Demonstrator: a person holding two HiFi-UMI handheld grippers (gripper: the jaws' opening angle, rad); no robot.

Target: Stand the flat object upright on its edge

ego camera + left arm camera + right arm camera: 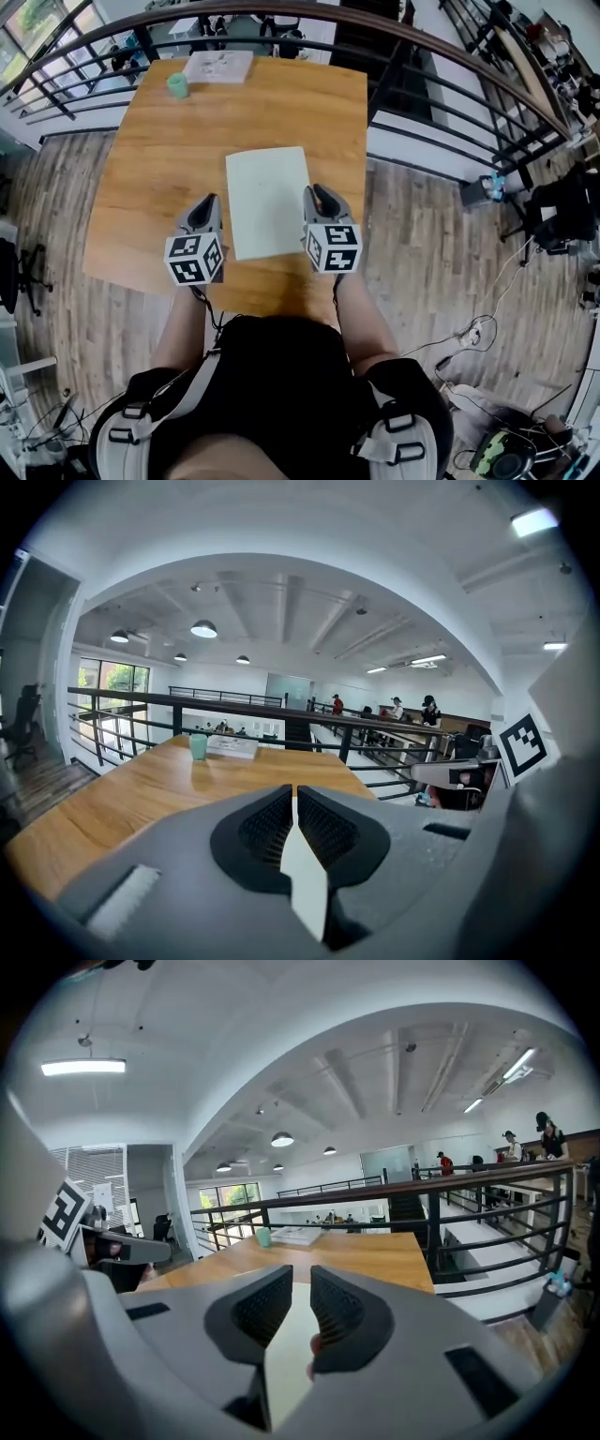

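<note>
Left tongs (207, 201) and right tongs (314, 192) flank the flat pale sheet (267, 202).

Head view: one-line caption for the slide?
Flat pale board lies on wooden table, flanked by left gripper and right gripper.

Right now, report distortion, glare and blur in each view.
Head view: fisheye bows the railing; the table is evenly lit, the white sheet slightly washed out. Left gripper view: dark round vignette, a bright ceiling light at top right, the left gripper close and soft. Right gripper view: same vignette, a glaring light strip at top left.
</note>
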